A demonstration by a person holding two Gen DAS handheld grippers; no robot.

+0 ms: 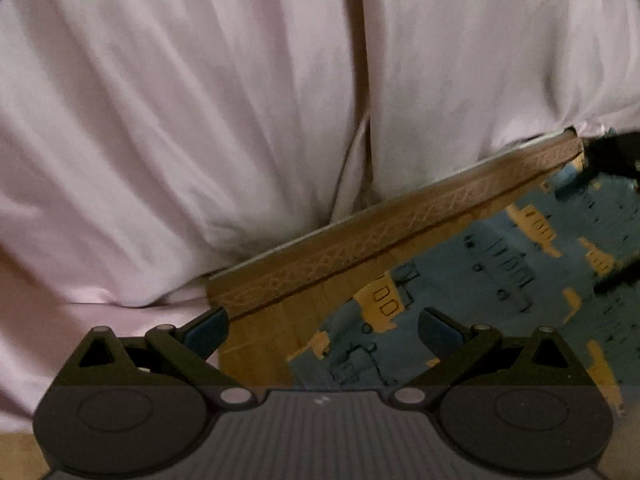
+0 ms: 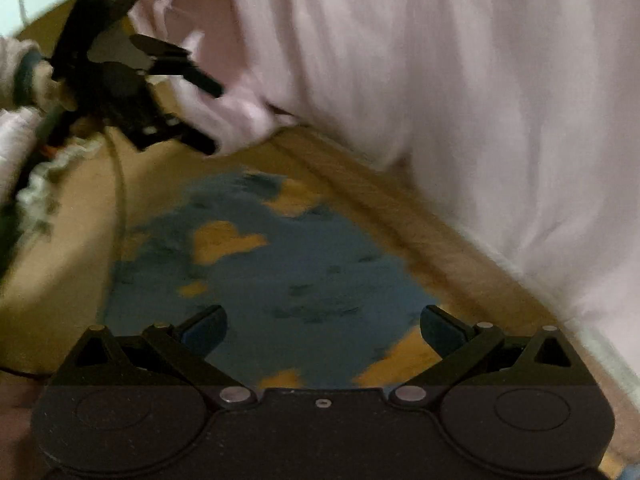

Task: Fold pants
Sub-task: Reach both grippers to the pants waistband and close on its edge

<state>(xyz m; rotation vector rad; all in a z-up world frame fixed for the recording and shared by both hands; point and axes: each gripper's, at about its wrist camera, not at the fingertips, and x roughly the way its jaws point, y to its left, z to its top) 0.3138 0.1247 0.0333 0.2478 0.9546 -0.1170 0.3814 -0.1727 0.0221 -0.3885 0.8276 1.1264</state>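
Left wrist: pants (image 1: 200, 120) ahead of left gripper (image 1: 322, 330), spread.

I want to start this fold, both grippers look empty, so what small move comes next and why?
Probably bring the left gripper forward onto the pink pants hanging over the table edge and pinch the fabric. Both it and the right gripper are open and hold nothing.

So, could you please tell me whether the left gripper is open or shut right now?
Open: the left gripper has its blue fingers spread wide apart with nothing between them, beside the pink pants.
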